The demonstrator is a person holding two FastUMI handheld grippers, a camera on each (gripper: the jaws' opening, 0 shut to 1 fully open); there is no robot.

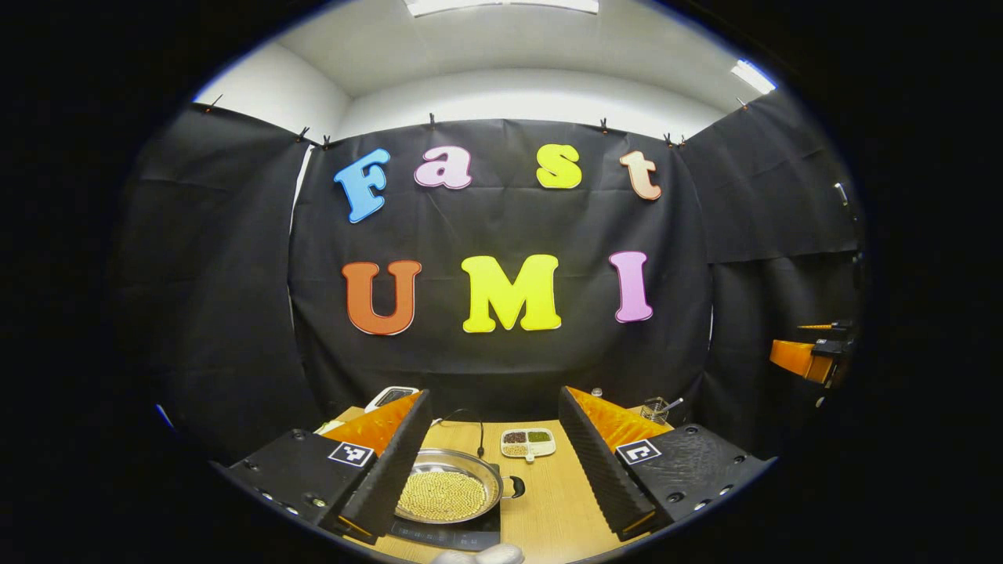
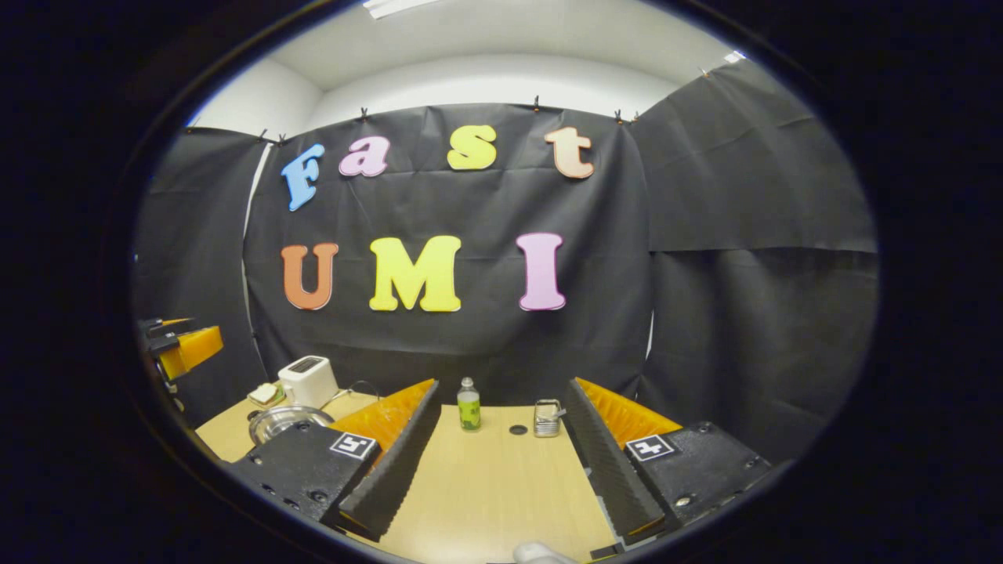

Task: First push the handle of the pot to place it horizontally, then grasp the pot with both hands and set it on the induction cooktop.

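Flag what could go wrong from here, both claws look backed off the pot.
1. The pot is heaped with small beans; a tilted two-handed lift or a hard nudge could spill them.
2. It appears to sit on the cooktop near the table's front edge; a shove might slide it off.
3. The divided dish lies close behind the pot, so a reaching left claw could clip it.

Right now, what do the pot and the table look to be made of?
Pot: looks like polished metal, likely stainless steel, as its rim gleams silver and mirrors the light. Table: pale wood or wood-look laminate with a matte finish and faint grain lines; I cannot tell which.
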